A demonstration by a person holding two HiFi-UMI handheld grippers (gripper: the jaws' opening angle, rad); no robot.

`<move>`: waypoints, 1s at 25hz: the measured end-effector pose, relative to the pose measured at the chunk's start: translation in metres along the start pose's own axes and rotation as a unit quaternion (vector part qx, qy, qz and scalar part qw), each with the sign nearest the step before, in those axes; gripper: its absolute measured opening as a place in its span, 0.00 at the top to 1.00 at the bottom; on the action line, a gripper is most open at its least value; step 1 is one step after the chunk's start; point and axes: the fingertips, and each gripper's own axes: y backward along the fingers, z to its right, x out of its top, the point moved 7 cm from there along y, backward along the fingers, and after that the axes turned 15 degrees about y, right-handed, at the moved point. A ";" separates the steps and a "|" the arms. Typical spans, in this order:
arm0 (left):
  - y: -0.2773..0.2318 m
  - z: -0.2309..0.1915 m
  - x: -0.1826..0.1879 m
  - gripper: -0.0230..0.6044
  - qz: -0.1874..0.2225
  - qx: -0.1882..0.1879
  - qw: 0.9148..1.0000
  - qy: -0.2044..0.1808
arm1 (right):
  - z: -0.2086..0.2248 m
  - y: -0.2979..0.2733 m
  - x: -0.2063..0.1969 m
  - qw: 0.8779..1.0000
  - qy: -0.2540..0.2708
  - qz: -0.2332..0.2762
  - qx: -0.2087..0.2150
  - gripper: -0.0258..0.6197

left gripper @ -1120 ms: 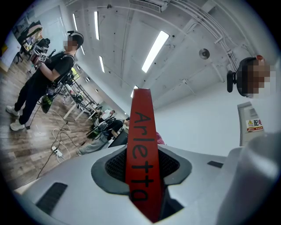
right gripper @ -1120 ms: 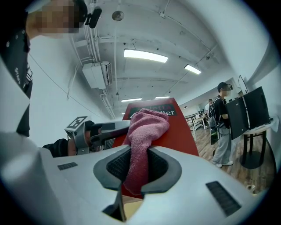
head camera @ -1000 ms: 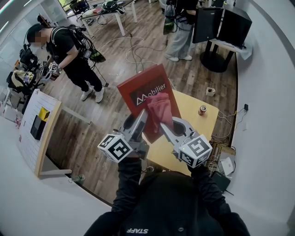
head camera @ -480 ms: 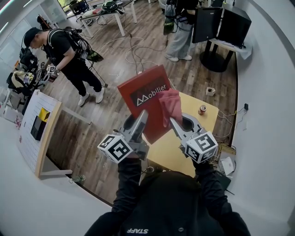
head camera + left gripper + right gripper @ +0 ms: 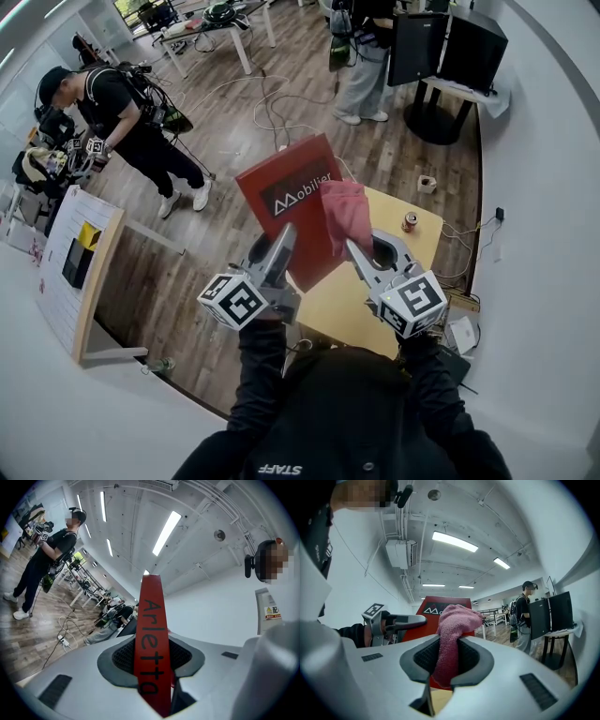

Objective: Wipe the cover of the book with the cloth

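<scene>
Fingers (image 5: 84, 677) of the left gripper (image 5: 285, 236), held above the yellow table (image 5: 398, 211), are clamped on the lower edge of the red book (image 5: 286, 199), which stands up beyond their tips. The right gripper (image 5: 352, 247) pinches the pink cloth (image 5: 347, 212) between its fingers (image 5: 501, 677). The cloth bunches past their tips at the cover's right side. Farther beyond them, a small can (image 5: 411, 223) stands on the table.

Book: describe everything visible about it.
The book is thin and red, with a dark cover panel lettered Mobilier in white; its spine reads Arletta. The left gripper is shut on its spine, holding it tilted above the yellow table. The pink cloth in the right gripper overlaps the cover's right edge.
</scene>
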 end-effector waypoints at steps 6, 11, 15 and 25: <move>0.000 -0.004 -0.002 0.68 0.012 0.010 1.000 0.002 | -0.021 0.002 0.000 0.999 0.005 0.009 0.043 0.84; 0.002 -0.004 -0.002 0.68 0.026 0.013 1.000 0.006 | -0.046 0.001 0.000 0.995 0.003 0.025 0.093 0.84; 0.002 -0.005 -0.001 0.68 0.032 0.011 0.999 0.013 | -0.061 -0.005 -0.004 0.991 0.003 0.024 0.132 0.84; 0.004 -0.005 0.004 0.68 0.031 0.003 0.999 0.021 | -0.049 -0.013 -0.024 0.994 -0.011 -0.026 0.102 0.84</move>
